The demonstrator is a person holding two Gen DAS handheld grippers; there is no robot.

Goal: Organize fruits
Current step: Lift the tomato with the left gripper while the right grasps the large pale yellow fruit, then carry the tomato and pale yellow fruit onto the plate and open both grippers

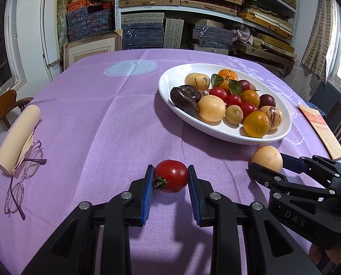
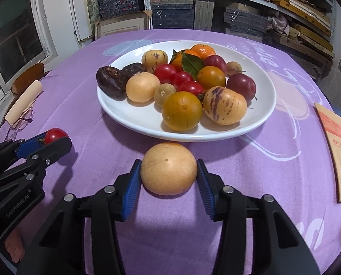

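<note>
Ribbed blue jaws clamp a glossy tomato (image 1: pixel 171 176) and a matte, round yellow fruit (image 2: pixel 168 168).

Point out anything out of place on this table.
Two fruits sit off the plate: a tomato between the left gripper's jaws and a yellow fruit between the right gripper's.

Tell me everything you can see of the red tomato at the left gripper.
The red tomato is small, round and glossy, with a dried green calyx turned toward its left side. It sits on the purple tablecloth, short of the white plate, between the blue pads of the left gripper. Both pads appear to touch or nearly touch its sides; a firm grip cannot be confirmed.
</note>
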